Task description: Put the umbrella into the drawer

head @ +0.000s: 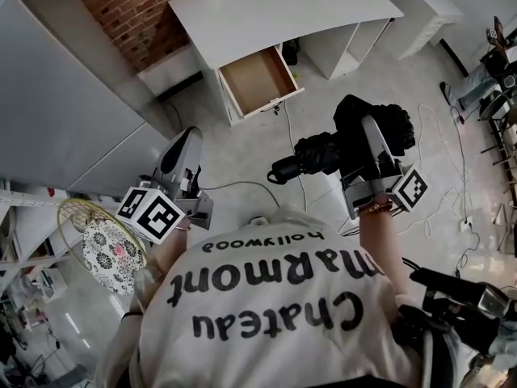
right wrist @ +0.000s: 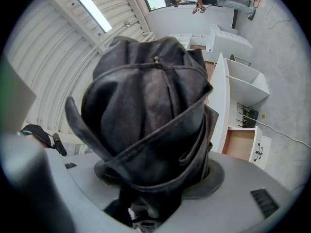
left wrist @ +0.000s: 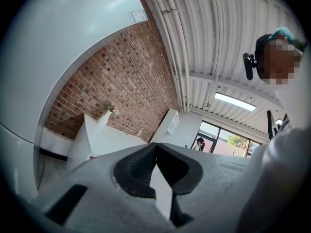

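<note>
Right gripper (head: 367, 128) has its jaws clamped around the folded black umbrella (head: 323, 152), bunched canopy bulging out in front of the pads and the handle end poking sideways towards the left gripper (head: 190, 133). That left one is carrying nothing, jaws brought together at the tips with only air beyond them. Both are held up in front of the person's chest, well short of the drawer (head: 257, 79), so the umbrella is in the air, on the near side of the drawer and a little to its right.

Between the person and the drawer, loose cables (head: 283, 188) trail over the floor, and one runs right up to the drawer front. Beyond them the drawer stands pulled out from under the white desk (head: 283, 10), bare inside, ready to receive.

Now the dangers, as I read them: the grip is on soft fabric, so the bundle could slide or unfurl on the way in. The handle sticking out crosswise could catch the drawer's rim or the desk's edge unless the umbrella is turned along the drawer. And those cables could snag a foot.
</note>
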A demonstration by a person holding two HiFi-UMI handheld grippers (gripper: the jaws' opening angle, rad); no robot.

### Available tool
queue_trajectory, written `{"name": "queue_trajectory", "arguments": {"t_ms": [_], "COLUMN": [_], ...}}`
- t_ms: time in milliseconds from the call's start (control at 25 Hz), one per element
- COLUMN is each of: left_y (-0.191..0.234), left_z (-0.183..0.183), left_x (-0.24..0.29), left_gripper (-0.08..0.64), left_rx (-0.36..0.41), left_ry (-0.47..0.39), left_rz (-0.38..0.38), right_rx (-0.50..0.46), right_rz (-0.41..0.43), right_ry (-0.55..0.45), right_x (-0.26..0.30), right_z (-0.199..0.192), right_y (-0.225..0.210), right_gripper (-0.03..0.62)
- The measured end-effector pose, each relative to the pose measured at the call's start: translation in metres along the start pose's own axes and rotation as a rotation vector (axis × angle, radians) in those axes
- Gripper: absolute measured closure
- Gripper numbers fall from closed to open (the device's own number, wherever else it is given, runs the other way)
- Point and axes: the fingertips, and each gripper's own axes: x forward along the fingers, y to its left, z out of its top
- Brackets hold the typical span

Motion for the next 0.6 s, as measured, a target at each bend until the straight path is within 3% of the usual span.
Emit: {"name": "queue_trajectory", "arguments": {"t_ms": [320, 600], "left_y": [0.021, 0.040], "left_z": [-0.014, -0.018], "left_x": [0.027, 0.051], "left_gripper": [0.543, 0.543], "left_rx": [-0.046, -0.055], "left_ry": [0.035, 0.017], "left_rz": [0.008, 0.035], "right_rx": [0.028, 0.090], "right_rz": [-0.040, -0.025], "right_ry": [0.016, 0.016], "right_x": [0.024, 0.052], "right_z": [0.000, 0.010], "right_y": [-0.027, -0.061], "right_gripper": [0.324, 0.324]}}
